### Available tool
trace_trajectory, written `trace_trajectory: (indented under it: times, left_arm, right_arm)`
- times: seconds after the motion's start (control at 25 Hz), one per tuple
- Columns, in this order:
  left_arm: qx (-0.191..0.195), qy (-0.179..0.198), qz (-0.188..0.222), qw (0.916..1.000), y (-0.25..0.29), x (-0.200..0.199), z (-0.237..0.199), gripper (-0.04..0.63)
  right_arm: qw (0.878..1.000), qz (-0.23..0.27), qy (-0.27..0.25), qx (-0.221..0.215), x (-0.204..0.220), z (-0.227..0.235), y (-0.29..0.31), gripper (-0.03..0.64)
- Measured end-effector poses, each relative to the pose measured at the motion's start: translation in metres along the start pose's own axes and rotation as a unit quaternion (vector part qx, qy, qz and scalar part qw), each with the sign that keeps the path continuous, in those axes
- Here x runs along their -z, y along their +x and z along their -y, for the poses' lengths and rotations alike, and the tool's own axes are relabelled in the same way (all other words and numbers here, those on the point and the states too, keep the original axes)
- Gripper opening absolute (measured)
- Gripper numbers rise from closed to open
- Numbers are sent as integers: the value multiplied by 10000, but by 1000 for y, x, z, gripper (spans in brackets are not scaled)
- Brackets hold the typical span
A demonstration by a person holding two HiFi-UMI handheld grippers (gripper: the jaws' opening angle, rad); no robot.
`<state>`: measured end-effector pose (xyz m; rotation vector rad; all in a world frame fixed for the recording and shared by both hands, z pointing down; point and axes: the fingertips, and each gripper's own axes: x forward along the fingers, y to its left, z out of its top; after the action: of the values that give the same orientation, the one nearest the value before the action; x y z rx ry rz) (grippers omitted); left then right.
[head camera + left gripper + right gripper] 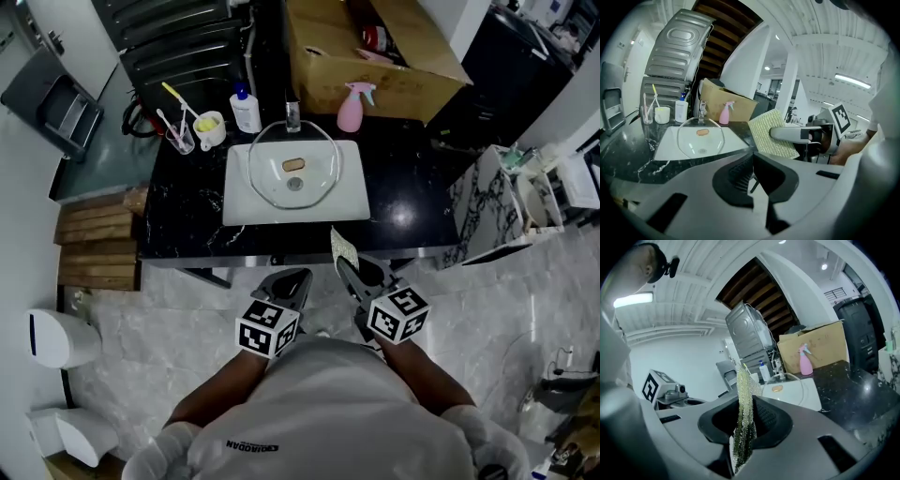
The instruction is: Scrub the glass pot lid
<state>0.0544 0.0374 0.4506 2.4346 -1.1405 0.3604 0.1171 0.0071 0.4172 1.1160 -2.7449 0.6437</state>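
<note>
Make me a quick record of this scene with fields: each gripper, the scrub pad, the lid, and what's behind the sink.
left gripper: shut, holds nothing
right gripper: shut on the scrub pad
scrub pad: yellow-green, held upright
glass pot lid: in the white sink, apart from both grippers
behind sink: pink spray bottle, white pump bottle, cardboard box

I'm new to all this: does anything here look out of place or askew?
The round clear glass pot lid stands tilted in the white rectangular washbasin, leaning back toward the chrome tap rather than lying flat.
</note>
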Motion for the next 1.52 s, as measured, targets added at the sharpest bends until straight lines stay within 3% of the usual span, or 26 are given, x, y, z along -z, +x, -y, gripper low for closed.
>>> trace_trajectory:
  times: [0.16, 0.4, 0.64, 1.52]
  left_arm:
    - [-131, 8, -62, 9999, -13, 18, 22, 15]
    - [-206, 170, -90, 9996, -23, 24, 38, 15]
    - [-217, 270, 53, 9994, -25, 2, 34, 15]
    - [-96, 371, 66, 9992, -17, 2, 36, 15]
  right_arm:
    - [9995, -30, -321, 24, 23, -11, -27, 84]
    - [9995, -57, -303, -62, 33, -17, -44, 84]
    - [9999, 21, -152, 33, 27, -14, -43, 84]
    - [9991, 36, -400, 126, 33, -11, -44, 83]
